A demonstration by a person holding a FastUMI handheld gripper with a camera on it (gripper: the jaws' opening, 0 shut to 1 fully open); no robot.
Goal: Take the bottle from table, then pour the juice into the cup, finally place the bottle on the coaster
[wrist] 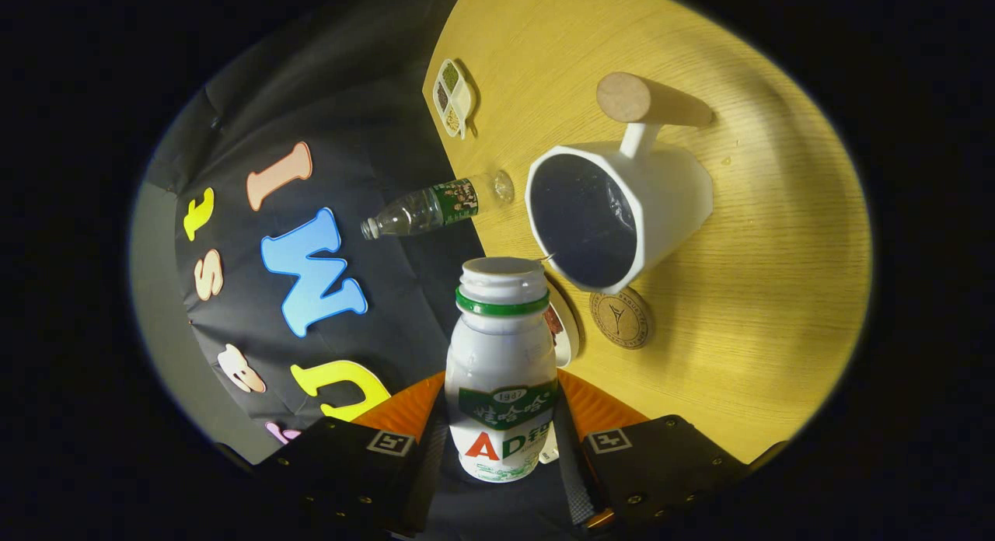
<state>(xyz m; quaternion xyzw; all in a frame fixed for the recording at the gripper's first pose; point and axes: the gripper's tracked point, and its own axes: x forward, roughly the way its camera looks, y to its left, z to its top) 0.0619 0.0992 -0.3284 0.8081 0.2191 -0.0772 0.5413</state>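
- A clear plastic water bottle (pixel 439 207) is seen at the wooden table's (pixel 777 308) edge, beyond the fingers.
- The white juice bottle (pixel 500 370) is pinched between both fingers of the gripper (pixel 501 436); its long axis is directed away from them, the mouth pointing at the cup's rim.
- The white cup (pixel 622 211), wooden-handled, is shown just ahead.
- A round cork coaster (pixel 619 317) is shown beside the cup.
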